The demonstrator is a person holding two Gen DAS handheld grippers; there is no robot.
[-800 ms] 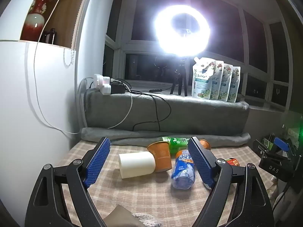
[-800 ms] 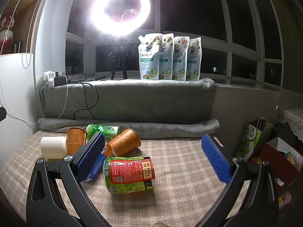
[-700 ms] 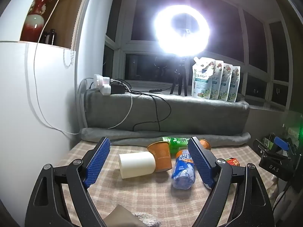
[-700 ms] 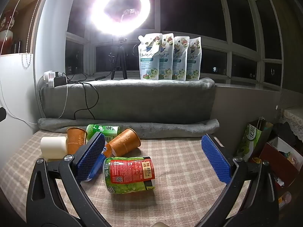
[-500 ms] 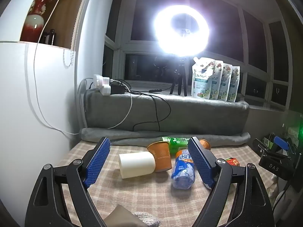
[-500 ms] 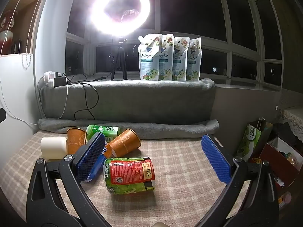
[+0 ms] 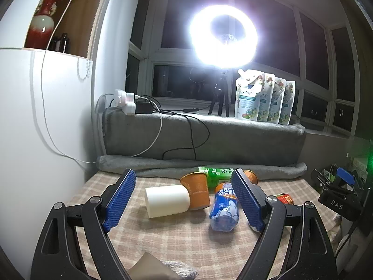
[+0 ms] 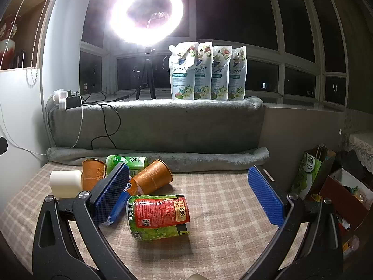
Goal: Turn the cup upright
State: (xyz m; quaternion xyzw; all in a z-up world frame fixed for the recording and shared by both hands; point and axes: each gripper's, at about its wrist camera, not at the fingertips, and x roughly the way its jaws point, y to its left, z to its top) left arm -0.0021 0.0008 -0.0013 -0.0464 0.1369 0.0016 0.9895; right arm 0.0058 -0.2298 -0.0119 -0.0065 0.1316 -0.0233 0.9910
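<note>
A white cup (image 7: pixel 166 200) lies on its side on the checked cloth, also in the right wrist view (image 8: pixel 66 183). One orange paper cup (image 7: pixel 197 192) stands upright behind it (image 8: pixel 93 173). A second orange cup (image 8: pixel 152 178) lies tipped on its side; only its rim shows in the left wrist view (image 7: pixel 250 177). My left gripper (image 7: pixel 184 200) is open and empty, a short way in front of the white cup. My right gripper (image 8: pixel 188 196) is open and empty above a lying green and red bottle (image 8: pixel 158 213).
A blue bottle (image 7: pixel 225 206) and a green bottle (image 8: pixel 127 161) lie among the cups. A grey blanket (image 8: pixel 158 126) covers the ledge behind, with a ring light on a tripod (image 8: pixel 145 79), several refill pouches (image 8: pixel 207 70) and a power strip (image 7: pixel 124 102). Bags (image 8: pixel 312 175) stand right of the table.
</note>
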